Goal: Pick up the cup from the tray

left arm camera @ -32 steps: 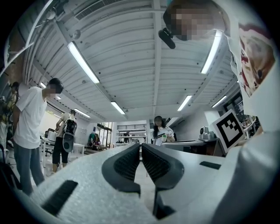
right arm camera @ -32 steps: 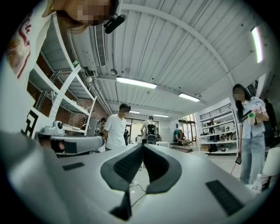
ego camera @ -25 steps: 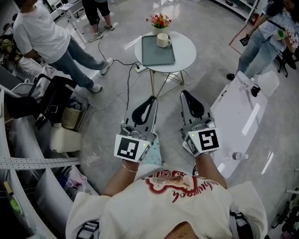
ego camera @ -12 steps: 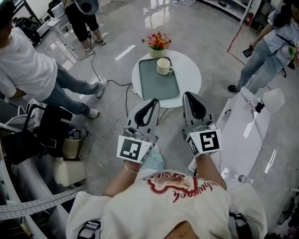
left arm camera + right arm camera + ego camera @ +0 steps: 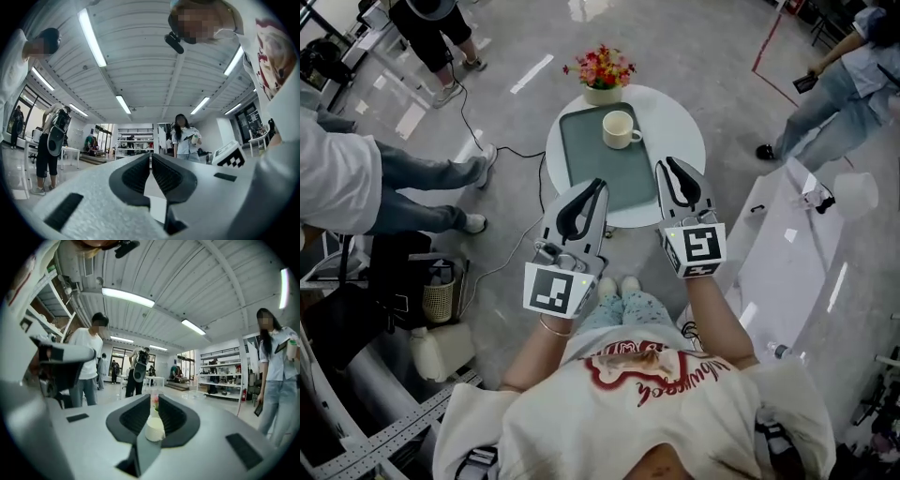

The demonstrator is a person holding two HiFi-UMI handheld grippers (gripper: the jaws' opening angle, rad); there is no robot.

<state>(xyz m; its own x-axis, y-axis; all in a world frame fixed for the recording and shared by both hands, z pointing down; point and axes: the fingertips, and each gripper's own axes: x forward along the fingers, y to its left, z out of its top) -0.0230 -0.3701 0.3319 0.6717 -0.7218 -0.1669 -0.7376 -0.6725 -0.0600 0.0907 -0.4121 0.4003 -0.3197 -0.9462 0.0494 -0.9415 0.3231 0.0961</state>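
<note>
closer now than half a second ago, the round white table (image 5: 686,141) sits just ahead of the person's knees, and both gripper tips hang over its near edge instead of short of it. the cream cup (image 5: 619,128) stands upright at the far right corner of the grey-green tray (image 5: 598,169), long axis vertical, mouth up, its loop handle pointing to the person's right. the cup looks like smooth glazed ceramic; the tray is a matte rectangle with rounded corners and a low raised lip. a pot of red and pink flowers (image 5: 602,70) stands just behind the tray on the tabletop. the left gripper (image 5: 599,182) has its ribbed black pads drawn together with nothing between them. the right gripper (image 5: 667,162) is just opening, a narrow slit between its jaws; nothing is in it, and the cup and flowers show through it from well ahead. the floor (image 5: 722,56) is glossy grey and mirrors the ceiling strip lights. a black cable (image 5: 511,152) trails across it from under the table. bystanders stand at the left, top and right edges, and open shelving lines the far wall in the right gripper view.
</note>
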